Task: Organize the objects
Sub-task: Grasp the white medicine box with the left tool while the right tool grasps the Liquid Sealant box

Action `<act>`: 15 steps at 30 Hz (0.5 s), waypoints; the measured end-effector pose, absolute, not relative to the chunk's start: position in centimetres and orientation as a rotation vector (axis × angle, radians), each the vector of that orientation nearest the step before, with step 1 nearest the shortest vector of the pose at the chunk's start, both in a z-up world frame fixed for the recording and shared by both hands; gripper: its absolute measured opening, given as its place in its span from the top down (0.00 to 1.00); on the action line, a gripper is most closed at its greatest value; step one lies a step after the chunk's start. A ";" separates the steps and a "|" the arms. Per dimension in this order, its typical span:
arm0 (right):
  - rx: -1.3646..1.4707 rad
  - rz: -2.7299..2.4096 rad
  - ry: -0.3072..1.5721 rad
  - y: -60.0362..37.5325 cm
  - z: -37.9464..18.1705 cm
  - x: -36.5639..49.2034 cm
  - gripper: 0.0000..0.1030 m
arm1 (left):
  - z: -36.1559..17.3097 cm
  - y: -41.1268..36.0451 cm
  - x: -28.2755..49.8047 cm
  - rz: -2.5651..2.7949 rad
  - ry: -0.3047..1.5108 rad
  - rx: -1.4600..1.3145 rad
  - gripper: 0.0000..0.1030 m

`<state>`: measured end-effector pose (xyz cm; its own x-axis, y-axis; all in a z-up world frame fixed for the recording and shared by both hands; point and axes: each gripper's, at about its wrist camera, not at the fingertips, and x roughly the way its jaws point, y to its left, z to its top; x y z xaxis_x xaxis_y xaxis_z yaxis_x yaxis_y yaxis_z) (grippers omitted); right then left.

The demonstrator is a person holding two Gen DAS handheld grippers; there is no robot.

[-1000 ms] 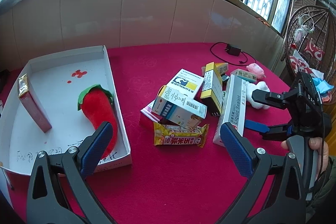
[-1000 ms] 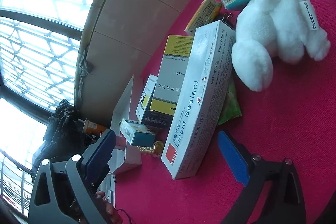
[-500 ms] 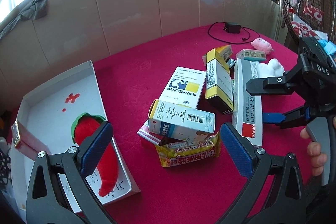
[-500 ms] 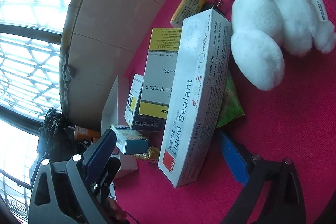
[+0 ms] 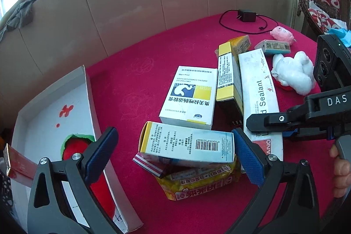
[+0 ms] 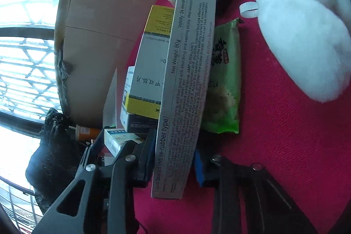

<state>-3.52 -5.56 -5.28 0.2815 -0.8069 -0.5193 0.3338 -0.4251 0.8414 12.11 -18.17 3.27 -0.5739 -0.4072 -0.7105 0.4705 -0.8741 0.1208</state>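
Observation:
A long white Liquid Sealant box lies at the right of a pile on the red cloth. My right gripper is shut on its near end, a blue pad pressing each long side. My left gripper hangs open just above a pale blue box with a barcode, touching nothing. That box rests on a yellow snack packet. Behind it lie a white box with a blue and yellow label and a yellow-and-white box. A white tray at the left holds a red plush fruit and a red box.
A white plush animal sits right of the sealant box, with a green packet between them. Farther back are a teal box, a pink plush and a black charger with its cable. A tiled wall bounds the far side.
My right gripper has closed its wide-open jaws onto the sealant box's near end. My left gripper has moved right and lower, from beside the tray to over the barcode box.

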 end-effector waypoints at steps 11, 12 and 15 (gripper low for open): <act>1.455 -1.317 -0.512 -2.9 -4.1 -2.4 0.72 | 4.4 -17.4 14.0 -2.458 0.204 0.930 0.30; 1.442 -1.319 -0.520 -2.5 -3.7 -2.4 0.72 | 4.8 -17.2 14.3 -2.464 0.213 0.908 0.30; 1.403 -1.318 -0.539 -1.9 -2.6 -2.3 0.72 | 6.1 -16.6 15.3 -2.481 0.244 0.839 0.30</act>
<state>-2.29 -1.91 -2.58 0.2817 -0.8676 -0.4098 0.3316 -0.3128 0.8901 15.26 -16.65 6.12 -0.6818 -0.4059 -0.6086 0.5165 -0.8562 -0.0076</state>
